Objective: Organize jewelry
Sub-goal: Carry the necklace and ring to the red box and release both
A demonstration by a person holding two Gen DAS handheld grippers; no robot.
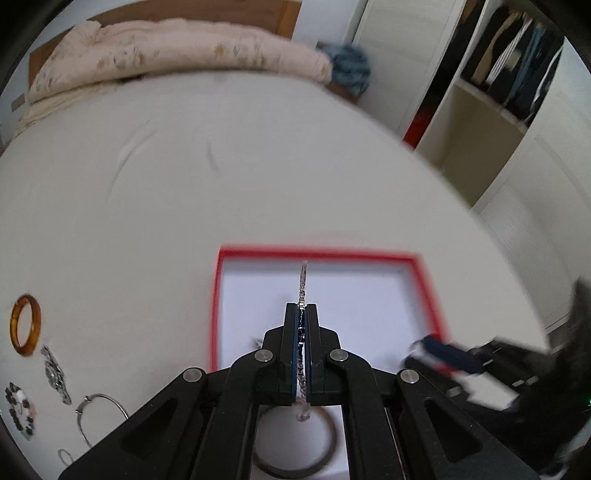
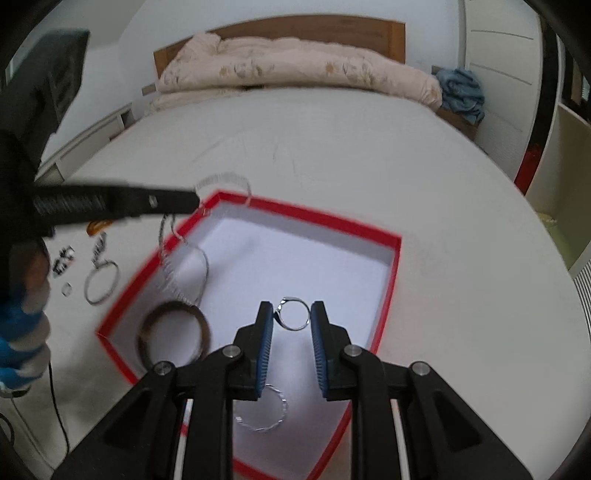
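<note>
A home bedroom: a wide white-sheeted bed [image 2: 332,147] with a wooden headboard [image 2: 295,29] at twelve o'clock, a rumpled pink floral duvet [image 2: 295,70] against it, and an open white wardrobe of hanging clothes [image 1: 517,66] at two o'clock.

Shiny metal chain [image 1: 303,280], glossy amber bangle [image 1: 25,325], probably matt cardboard box [image 1: 317,255].

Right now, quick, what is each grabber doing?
Left gripper: closed, holding a silver chain over the red box.
Right gripper: closed on a silver ring.
</note>
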